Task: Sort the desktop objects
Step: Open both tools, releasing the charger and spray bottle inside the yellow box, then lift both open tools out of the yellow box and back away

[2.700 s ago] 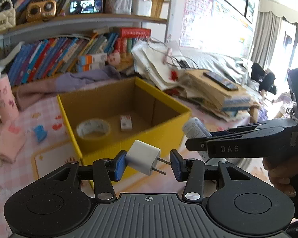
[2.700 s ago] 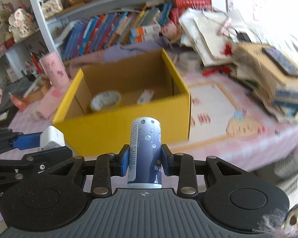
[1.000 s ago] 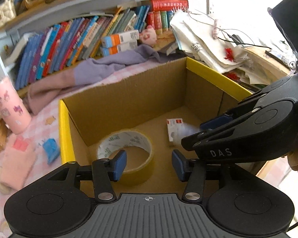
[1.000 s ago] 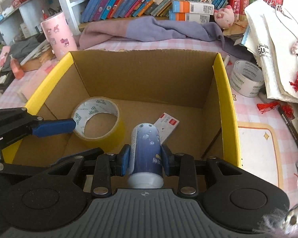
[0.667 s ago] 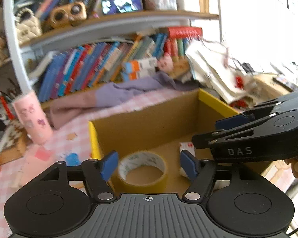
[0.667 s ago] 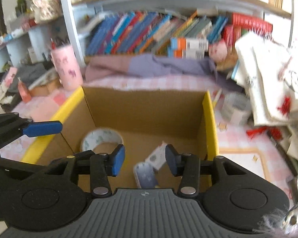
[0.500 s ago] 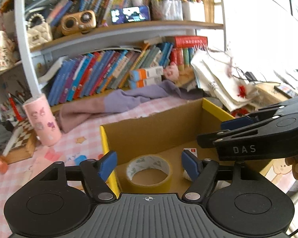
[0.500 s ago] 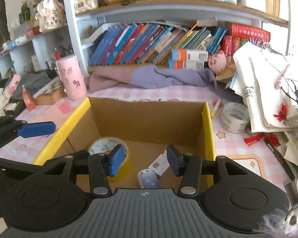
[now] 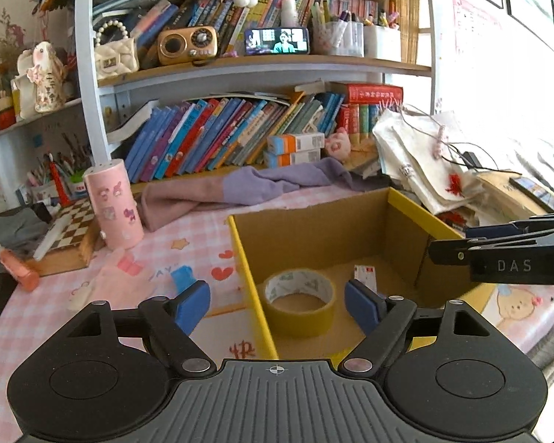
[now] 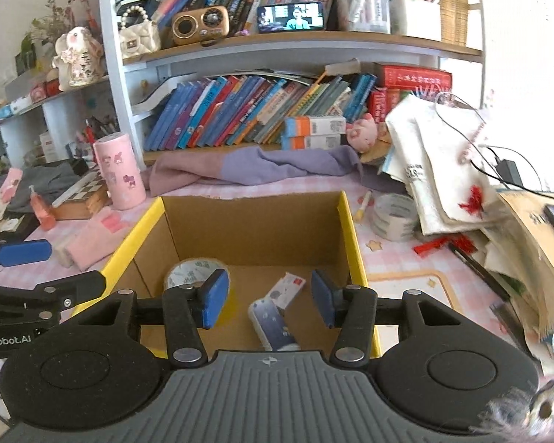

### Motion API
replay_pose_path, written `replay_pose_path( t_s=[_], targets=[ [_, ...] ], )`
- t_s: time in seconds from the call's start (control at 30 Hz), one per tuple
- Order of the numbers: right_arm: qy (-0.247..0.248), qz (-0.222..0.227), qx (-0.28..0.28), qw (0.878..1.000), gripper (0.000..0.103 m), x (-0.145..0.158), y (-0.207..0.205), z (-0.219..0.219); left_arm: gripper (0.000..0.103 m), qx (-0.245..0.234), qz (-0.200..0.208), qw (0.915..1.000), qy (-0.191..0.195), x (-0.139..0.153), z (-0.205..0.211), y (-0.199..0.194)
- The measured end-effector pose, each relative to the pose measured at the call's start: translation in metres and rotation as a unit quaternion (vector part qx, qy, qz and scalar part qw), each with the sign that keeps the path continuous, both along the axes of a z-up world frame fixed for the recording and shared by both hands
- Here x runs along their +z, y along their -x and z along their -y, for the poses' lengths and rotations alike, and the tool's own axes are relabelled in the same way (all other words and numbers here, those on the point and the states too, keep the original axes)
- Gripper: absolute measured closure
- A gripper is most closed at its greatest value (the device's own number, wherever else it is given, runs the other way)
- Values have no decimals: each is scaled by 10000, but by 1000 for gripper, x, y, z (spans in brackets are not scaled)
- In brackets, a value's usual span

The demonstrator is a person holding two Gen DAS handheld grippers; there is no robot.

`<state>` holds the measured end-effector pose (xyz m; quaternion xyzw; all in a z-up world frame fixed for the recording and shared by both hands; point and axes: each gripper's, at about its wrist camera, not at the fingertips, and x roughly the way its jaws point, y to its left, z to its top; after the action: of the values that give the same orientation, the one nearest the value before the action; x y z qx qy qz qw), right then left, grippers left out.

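Both grippers have let go and pulled back since the earlier frames: the left gripper point(image 9: 277, 301) no longer carries the charger, and the right gripper point(image 10: 266, 297) has dropped the bottle point(image 10: 273, 323), which now lies on its side on the box point(image 10: 345, 221) floor near the front wall. Each claw stands wide open and empty. Beside the bottle are a small carton point(image 10: 288, 289) and a tape roll point(image 9: 299, 302), the roll toward the box's left wall. The charger is probably in there too, hidden from both views. Still out on the tabletop, by my reading: a second tape roll point(image 10: 393, 217) off the box's right rim, a marker point(image 10: 362, 205), and a blue clip point(image 9: 181, 278) on its left.
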<state>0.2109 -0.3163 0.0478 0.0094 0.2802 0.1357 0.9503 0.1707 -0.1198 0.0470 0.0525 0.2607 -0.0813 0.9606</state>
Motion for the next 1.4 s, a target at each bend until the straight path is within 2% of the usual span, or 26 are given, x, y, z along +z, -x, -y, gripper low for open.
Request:
replay_pose_path(
  t_s=[0.67, 1.4],
  targets=[
    [186, -358, -676, 9969, 54, -19, 79, -35, 20, -184, -312, 9993, 102, -17, -56, 53],
    [193, -753, -862, 9932, 50, -37, 154, -95, 20, -460, -611, 9971, 2, -32, -111, 106]
  ],
)
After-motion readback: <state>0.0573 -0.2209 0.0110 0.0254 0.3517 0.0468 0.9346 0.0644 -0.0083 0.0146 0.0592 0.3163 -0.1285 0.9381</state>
